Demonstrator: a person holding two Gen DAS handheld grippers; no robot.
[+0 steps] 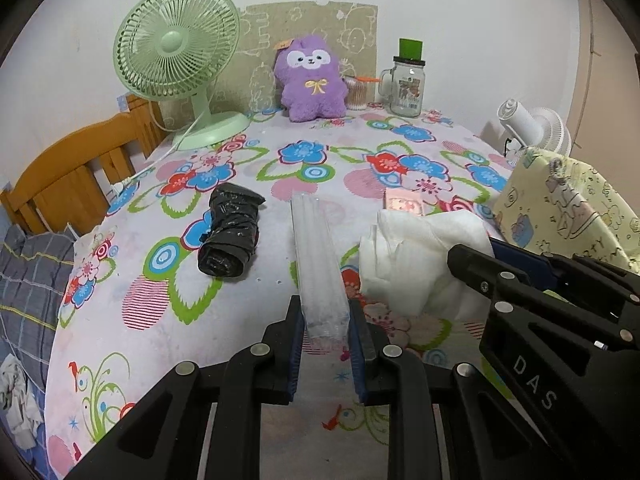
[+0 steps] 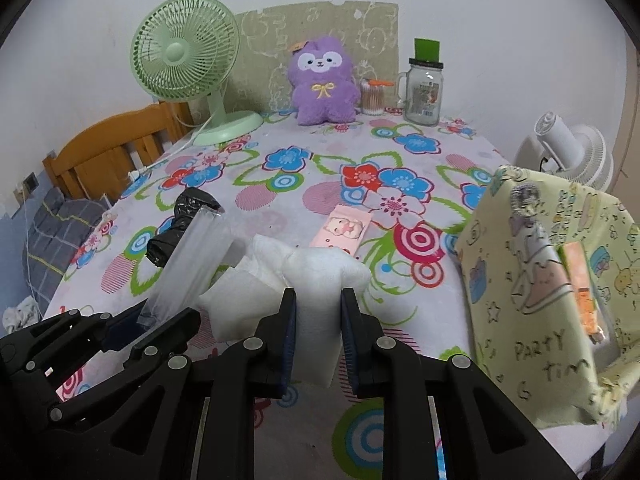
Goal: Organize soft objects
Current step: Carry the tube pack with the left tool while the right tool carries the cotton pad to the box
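Left wrist view: left claw [image 1: 325,322] is clamped on 1 clear plastic sleeve [image 1: 318,264], which runs fwd from between the pads and lies low over the floral tabletop [image 1: 248,320]. L of the claw, apart from the sleeve: 1 black bag roll [image 1: 230,234]. R of it, just beside: 1 white foam wad [image 1: 416,256], gripped by the right claw [image 1: 476,268], which enters from the R edge. Just ahead of the wad, 1 pink tissue pack [image 1: 404,205] lies flat. Far R: 1 yellow fabric bag [image 1: 572,208], standing at the tabletop's R edge. Far ahead by the wall: 1 green fan [image 1: 180,56], 1 purple plush [image 1: 312,80], 1 cotton-swab tub [image 1: 357,94], 1 glass jar mug [image 1: 408,84]; 1 white fan [image 1: 536,124] behind the bag. Open cloth lies ahead of the sleeve tip up to the plush; L tabletop edge drops to a wooden bed frame [image 1: 68,176].

Right wrist view: right claw [image 2: 319,336] is closed on the foam wad [image 2: 320,280], fingers [image 2: 289,340] pressing its sides. Left claw [image 2: 132,330] sits just L, sleeve [image 2: 192,264] angling up-R, its end over the bag roll [image 2: 180,224]. Tissue pack [image 2: 346,232] lies just ahead. Bag [image 2: 532,288] stands close R, mouth side toward the claw; narrow gap betw. them. Open cloth ahead-centre.
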